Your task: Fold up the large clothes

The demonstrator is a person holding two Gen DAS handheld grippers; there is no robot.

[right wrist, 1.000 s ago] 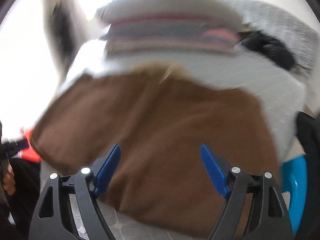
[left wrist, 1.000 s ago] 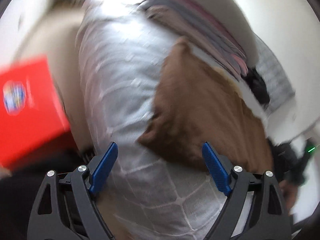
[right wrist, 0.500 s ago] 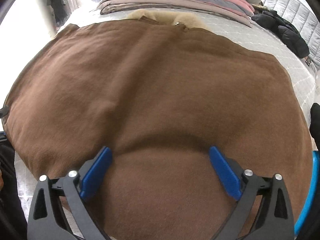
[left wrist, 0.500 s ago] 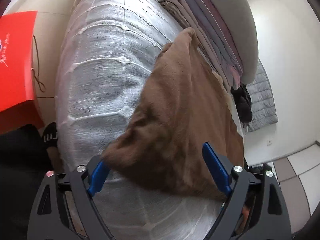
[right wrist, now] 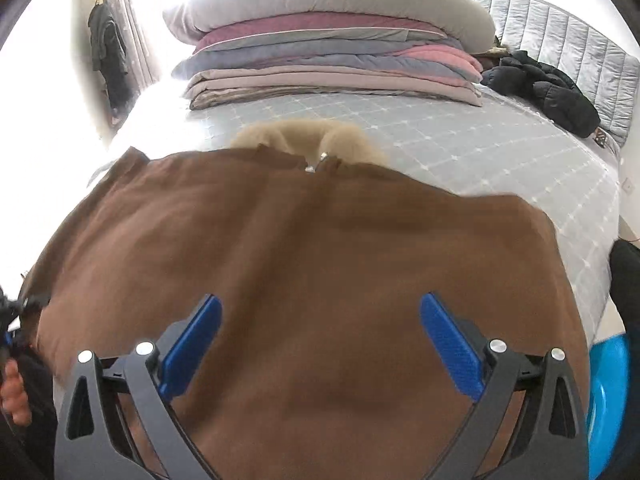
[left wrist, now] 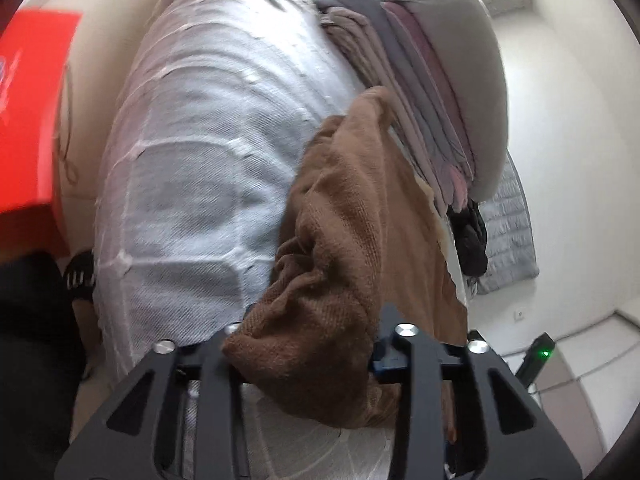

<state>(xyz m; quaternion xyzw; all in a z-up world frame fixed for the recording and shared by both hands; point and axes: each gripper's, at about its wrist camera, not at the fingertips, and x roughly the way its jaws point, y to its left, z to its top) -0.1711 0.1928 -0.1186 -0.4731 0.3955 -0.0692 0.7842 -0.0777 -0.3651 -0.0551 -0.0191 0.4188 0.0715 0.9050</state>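
A large brown garment (right wrist: 304, 264) lies spread over the near part of a bed (right wrist: 500, 152), whose pale grey cover is stitched in a grid of squares. Its cream fleecy collar (right wrist: 308, 136) sits at the far edge, towards a stack of folded quilts (right wrist: 332, 64) in grey, mauve and pink that rests further up the bed. A black puffer jacket (right wrist: 548, 88) lies crumpled to the right of that stack, against a grey padded headboard (right wrist: 568, 40). In the left wrist view the left gripper (left wrist: 308, 344) has just been closing its jaws, and a bunched corner of the brown garment now fills the gap between them: the cloth bulges up and over the black fingers (left wrist: 404, 360), hiding the blue pads almost wholly, so the fingers read as clamped on that corner at the left side of the garment. The rest of the cloth trails away from the grip along the bed's edge. A red paper bag (left wrist: 28, 112) stands on the floor at the far left of that view. In the right wrist view the right gripper (right wrist: 320, 340) hovers just over the near part of the garment with its blue fingers (right wrist: 448, 344) spread wide apart and nothing between them but the flat cloth below. A blue round object (right wrist: 608, 400) shows at the lower right edge.
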